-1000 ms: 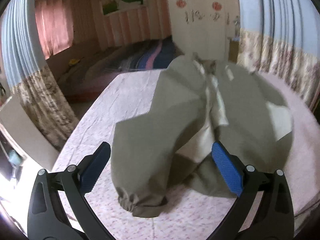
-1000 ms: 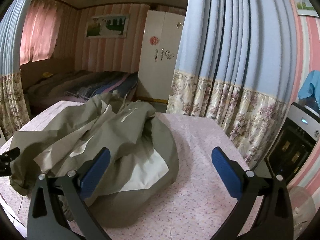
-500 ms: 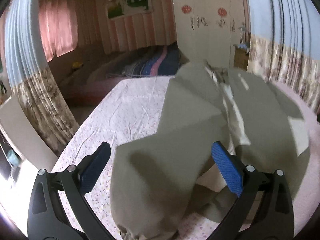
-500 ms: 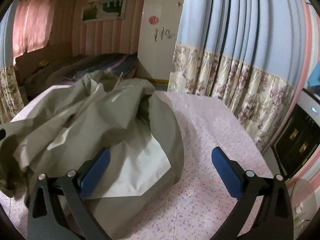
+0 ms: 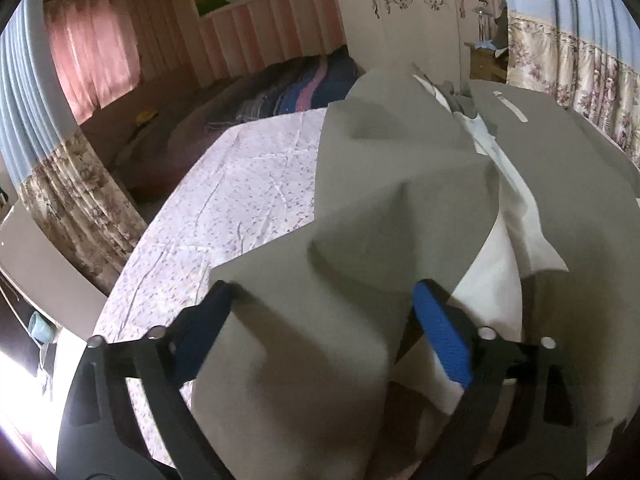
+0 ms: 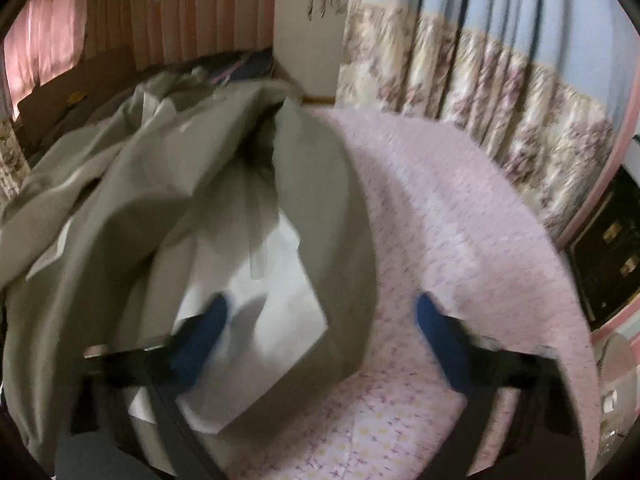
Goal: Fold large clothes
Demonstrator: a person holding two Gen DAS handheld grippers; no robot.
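Observation:
An olive-grey jacket with white lining lies crumpled on a table under a pink flowered cloth. My left gripper is low over the jacket's near left fold. Its jaws are closing, and the fold fills the gap between the blue pads without being pinched. In the right wrist view the jacket covers the left half. My right gripper is down at its near right hem. Its jaws are closing too: the left fingertip is over the white lining, the right one over the bare cloth.
Beyond the table are a bed with a striped blanket and a white wardrobe. Flowered curtains hang close to the table's right side, and another curtain hangs at the left. A dark appliance stands at far right.
Both grippers have come down and forward onto the jacket, which now fills much more of each view. Both pairs of jaws stand narrower than before.

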